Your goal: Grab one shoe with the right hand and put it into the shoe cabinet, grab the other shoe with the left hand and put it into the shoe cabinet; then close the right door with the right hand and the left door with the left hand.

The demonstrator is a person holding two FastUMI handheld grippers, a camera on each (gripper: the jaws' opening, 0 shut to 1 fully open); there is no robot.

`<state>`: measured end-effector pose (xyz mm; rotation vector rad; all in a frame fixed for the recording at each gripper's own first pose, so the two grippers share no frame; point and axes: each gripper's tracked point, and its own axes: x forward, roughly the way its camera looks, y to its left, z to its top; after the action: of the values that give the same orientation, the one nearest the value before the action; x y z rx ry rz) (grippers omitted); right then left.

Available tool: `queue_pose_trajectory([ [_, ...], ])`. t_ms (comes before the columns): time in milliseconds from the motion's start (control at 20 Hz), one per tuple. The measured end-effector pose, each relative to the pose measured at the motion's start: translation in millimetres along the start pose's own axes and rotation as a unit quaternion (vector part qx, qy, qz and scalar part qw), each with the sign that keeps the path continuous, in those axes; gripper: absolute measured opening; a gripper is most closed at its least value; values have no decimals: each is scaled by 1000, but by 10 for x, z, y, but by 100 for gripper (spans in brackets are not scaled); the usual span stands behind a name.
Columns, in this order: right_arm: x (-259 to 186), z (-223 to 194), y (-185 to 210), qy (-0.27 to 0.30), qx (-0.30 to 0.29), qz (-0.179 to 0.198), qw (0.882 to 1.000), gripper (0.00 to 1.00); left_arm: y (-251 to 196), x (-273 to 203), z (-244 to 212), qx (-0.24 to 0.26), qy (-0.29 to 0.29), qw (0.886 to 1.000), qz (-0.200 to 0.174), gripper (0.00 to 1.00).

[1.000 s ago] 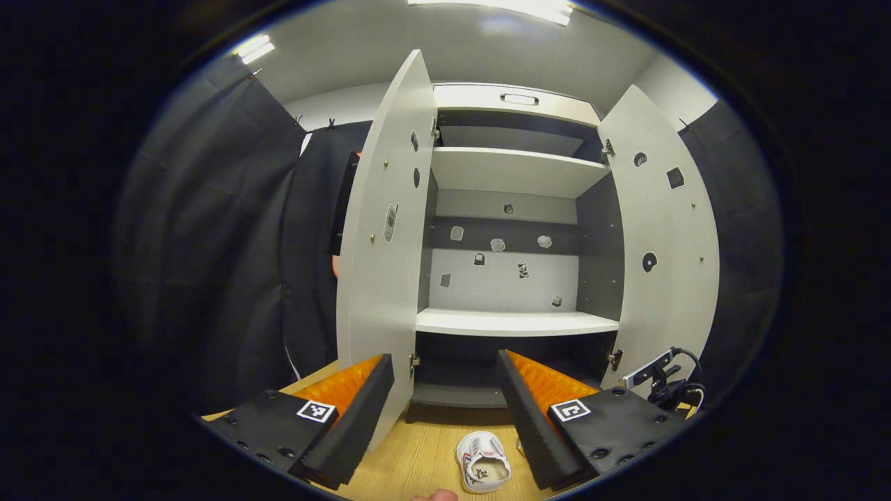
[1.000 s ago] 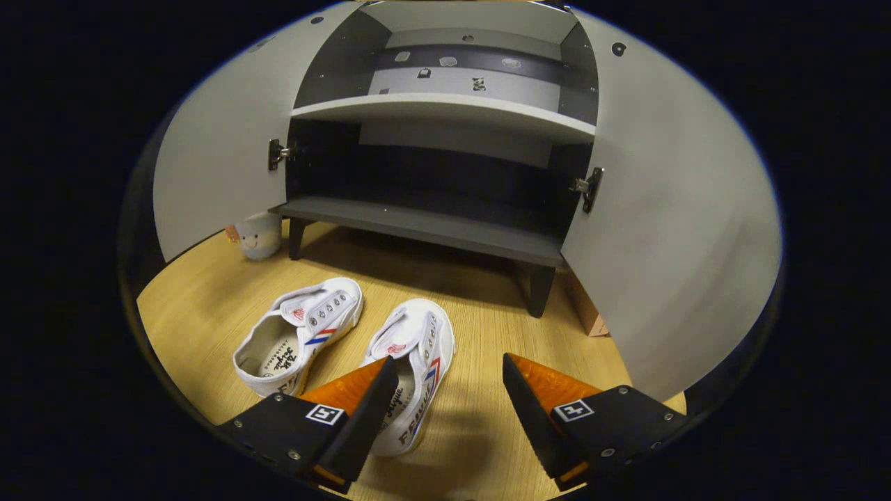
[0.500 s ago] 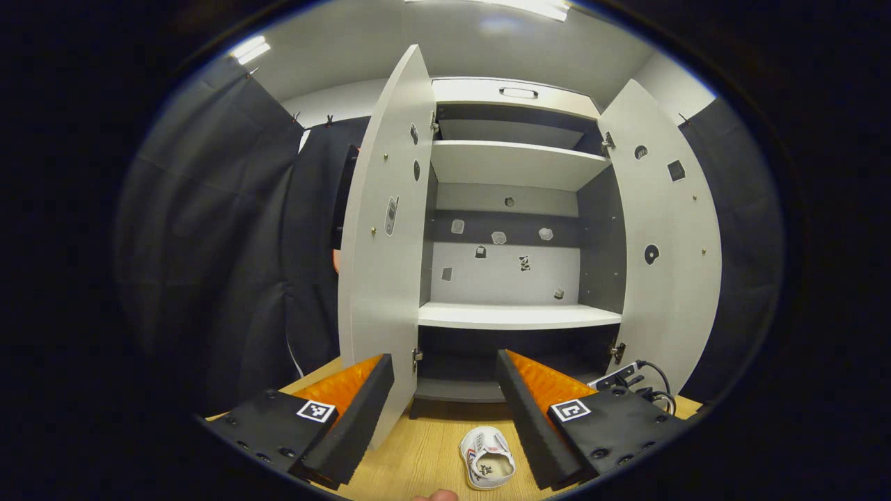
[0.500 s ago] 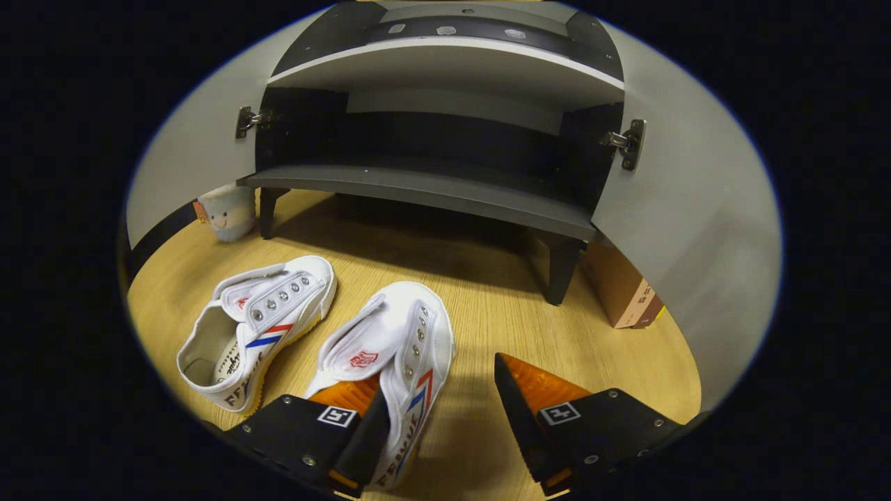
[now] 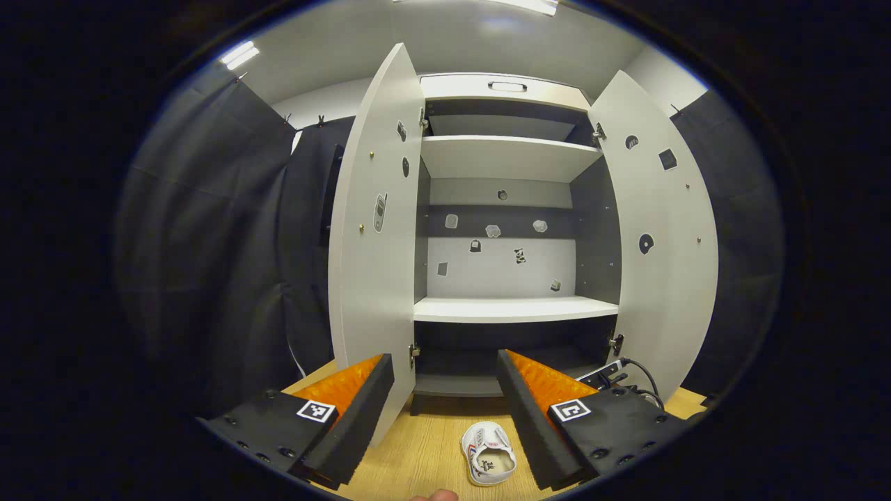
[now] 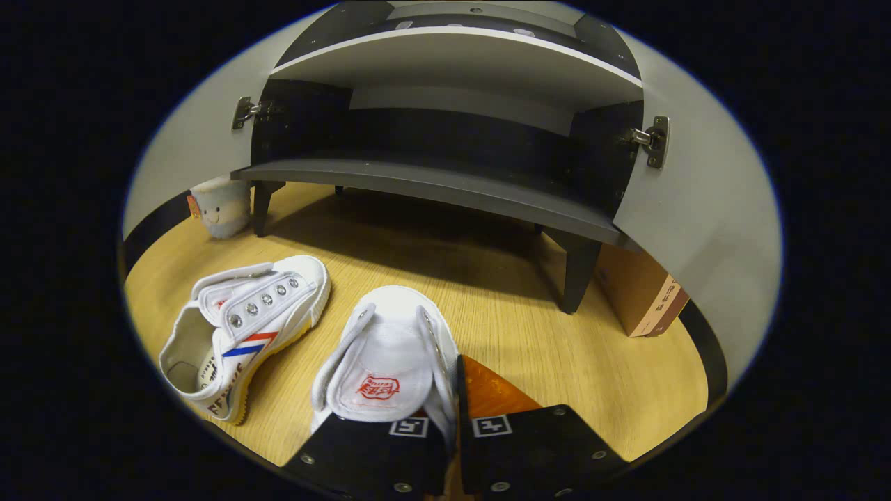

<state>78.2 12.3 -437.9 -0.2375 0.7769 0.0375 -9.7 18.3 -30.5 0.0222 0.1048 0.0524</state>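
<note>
Right gripper [image 6: 451,390] pinches the white shoe [image 6: 390,362]; heel is hidden. Left gripper [image 5: 445,390] is spread, touching nothing.

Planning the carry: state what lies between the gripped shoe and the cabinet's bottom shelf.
In the right gripper view, just bare wooden floor separates the gripped shoe from the bottom shelf.

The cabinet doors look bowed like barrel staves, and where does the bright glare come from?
Left gripper view: the fisheye lens bends the cabinet's left door and right door outward; ceiling lights blow out white at the top. Right gripper view: the bottom shelf curves too, the cabinet casts a soft shadow on the wooden floor, and the held shoe stays sharp.
</note>
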Motion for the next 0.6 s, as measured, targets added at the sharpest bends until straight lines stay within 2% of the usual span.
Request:
queue_pose_trajectory([
  [100,-22,-8,9,3,7,5,1000,6,-19,0,23,2,-3,1000,-2,96],
  [300,-329,219,-39,-29,5,6,1000,7,-34,-1,6,-3,-5,1000,-4,96],
  [450,-789,625,-43,-73,36,13,997,6,-44,6,-22,-4,-5,1000,-8,96],
  [500,-965,806,-59,-93,44,15,995,6,-54,7,-21,-6,-7,1000,-11,99],
  [600,-1316,1190,-117,-126,56,16,990,6,-103,15,-17,-12,-11,1000,-18,96],
])
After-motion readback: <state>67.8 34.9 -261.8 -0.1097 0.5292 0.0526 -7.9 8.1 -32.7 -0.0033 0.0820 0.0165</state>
